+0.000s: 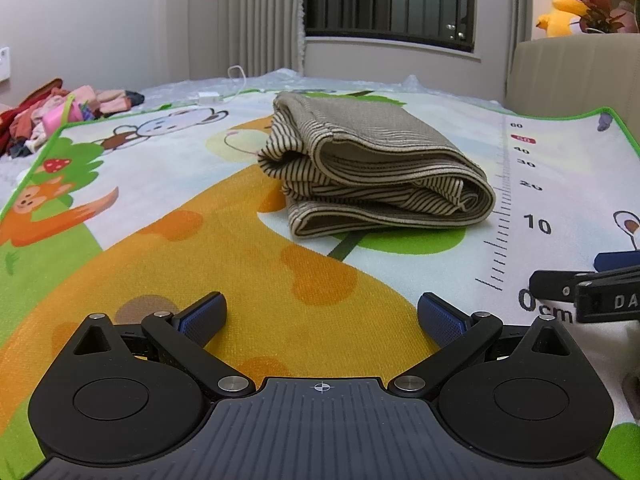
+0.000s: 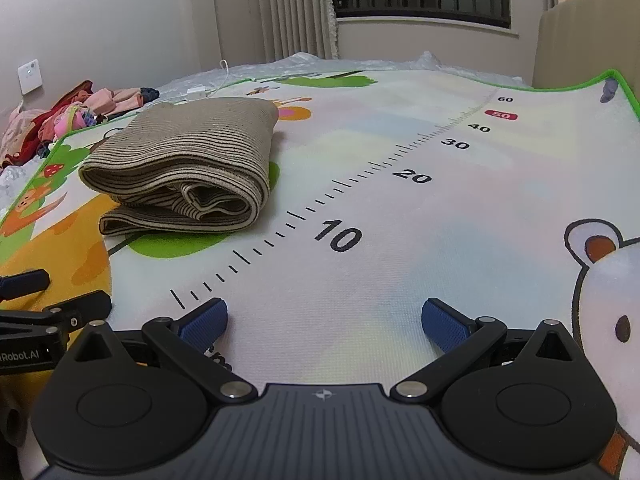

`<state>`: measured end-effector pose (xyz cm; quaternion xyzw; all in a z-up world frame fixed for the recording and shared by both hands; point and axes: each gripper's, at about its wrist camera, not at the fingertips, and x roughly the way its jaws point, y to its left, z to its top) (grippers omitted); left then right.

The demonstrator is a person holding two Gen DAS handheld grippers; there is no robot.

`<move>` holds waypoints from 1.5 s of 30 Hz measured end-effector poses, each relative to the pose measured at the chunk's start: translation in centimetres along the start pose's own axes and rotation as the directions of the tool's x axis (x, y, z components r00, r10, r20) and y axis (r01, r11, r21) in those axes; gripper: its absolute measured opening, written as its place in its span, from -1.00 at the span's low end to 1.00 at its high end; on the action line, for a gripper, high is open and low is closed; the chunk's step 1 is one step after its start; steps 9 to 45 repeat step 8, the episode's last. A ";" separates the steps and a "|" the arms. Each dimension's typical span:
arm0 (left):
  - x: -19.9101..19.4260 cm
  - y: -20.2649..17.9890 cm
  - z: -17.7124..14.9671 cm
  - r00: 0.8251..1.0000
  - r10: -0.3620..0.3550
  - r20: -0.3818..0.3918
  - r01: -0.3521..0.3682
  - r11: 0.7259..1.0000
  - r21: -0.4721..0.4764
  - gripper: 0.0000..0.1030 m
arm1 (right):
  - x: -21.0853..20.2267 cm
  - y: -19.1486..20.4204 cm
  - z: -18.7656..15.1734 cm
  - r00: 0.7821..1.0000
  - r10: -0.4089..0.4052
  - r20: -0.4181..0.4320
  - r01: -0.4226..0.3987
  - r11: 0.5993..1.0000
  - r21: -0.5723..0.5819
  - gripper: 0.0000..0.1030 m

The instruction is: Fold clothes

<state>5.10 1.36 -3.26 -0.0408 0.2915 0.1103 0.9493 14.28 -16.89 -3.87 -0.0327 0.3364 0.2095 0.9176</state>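
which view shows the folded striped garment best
The left wrist view: the striped garment sits near centre, with its stacked layers and open folded edges facing the camera. In the right wrist view it lies off to the left, seen more obliquely, though whole.

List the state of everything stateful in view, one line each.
left hand-held gripper: open, empty, low over the mat
right hand-held gripper: open, empty, low over the mat
striped garment: folded into a bundle, lying on the mat, untouched
play mat: spread flat
clothes pile: unfolded heap off the mat's far left corner
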 end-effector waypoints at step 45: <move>-0.1 0.5 0.0 1.000 -0.021 0.005 0.021 1.000 -0.016 1.00 | -0.4 0.5 0.3 0.998 -0.052 -0.041 0.052 0.999 0.005 1.00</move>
